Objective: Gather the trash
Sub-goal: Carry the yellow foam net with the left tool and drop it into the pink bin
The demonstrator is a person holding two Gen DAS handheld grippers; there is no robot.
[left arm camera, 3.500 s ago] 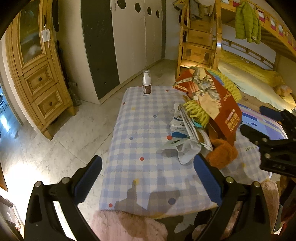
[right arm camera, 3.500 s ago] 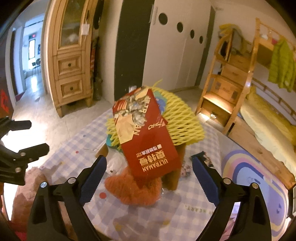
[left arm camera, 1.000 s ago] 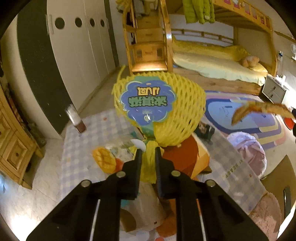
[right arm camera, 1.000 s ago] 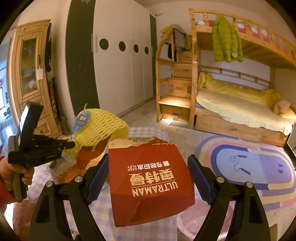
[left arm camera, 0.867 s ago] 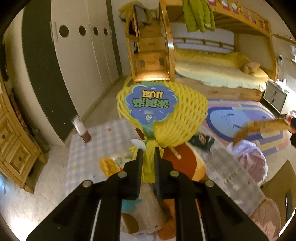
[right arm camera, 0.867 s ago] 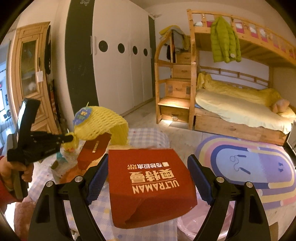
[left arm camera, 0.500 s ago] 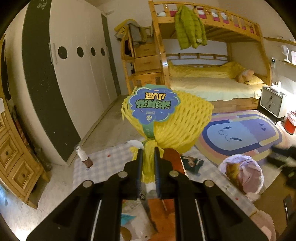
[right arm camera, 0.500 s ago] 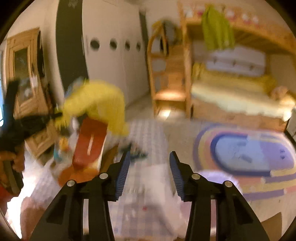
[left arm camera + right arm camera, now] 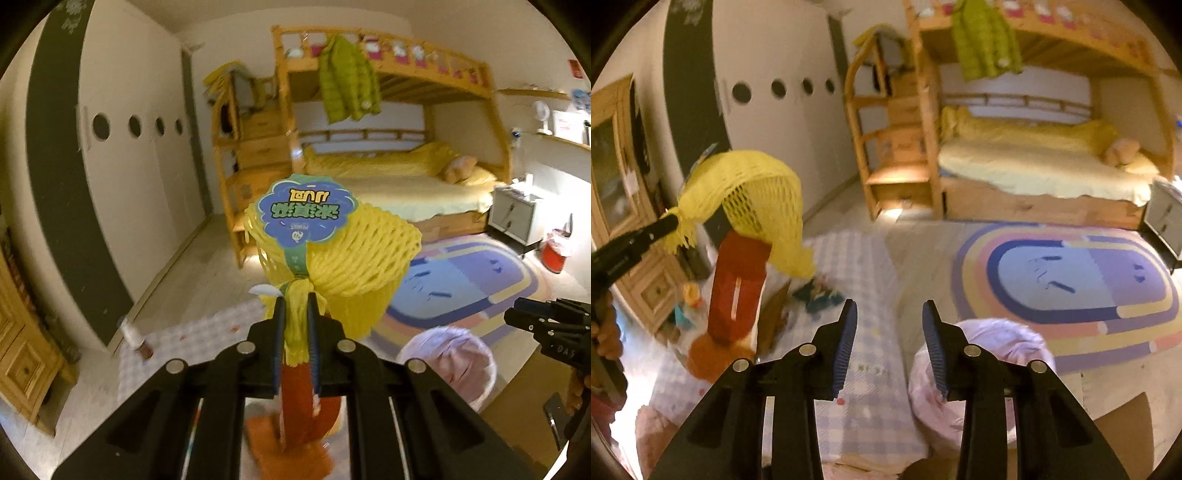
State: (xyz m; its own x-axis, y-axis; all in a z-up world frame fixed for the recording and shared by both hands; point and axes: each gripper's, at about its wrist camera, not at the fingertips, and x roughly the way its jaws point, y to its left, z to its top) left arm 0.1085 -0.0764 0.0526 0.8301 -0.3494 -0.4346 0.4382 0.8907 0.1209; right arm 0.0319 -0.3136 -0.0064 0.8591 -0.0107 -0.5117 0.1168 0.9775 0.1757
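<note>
The left hand-held gripper (image 9: 295,328) was clamped tight on the gathered neck of a yellow foam net (image 9: 343,254), which it held up in the air ahead of itself, the blue label (image 9: 304,214) facing the camera. The right hand-held gripper (image 9: 888,334) stood partly open with nothing between its jaws, hovering over the edge of the checked tabletop (image 9: 864,354). Just below and to the right of it sat the pink trash bag (image 9: 982,365), its mouth open beside the tabletop.

I judged the job to be somewhere in the middle: the net was lifted but not yet in the bag, and more litter was left. A red carton (image 9: 737,284) stood upright below the net, with an orange fuzzy thing (image 9: 713,354) at its base, small wrappers (image 9: 822,293) ahead of the right gripper, and a little bottle (image 9: 135,334) far off to the left of the left one.

The right camera showed the net from the side, its open end drooping over the carton top; whether they touched I could not tell. The left camera alone showed the label, the pinch on the neck, and the bag (image 9: 450,362) low to the right.
</note>
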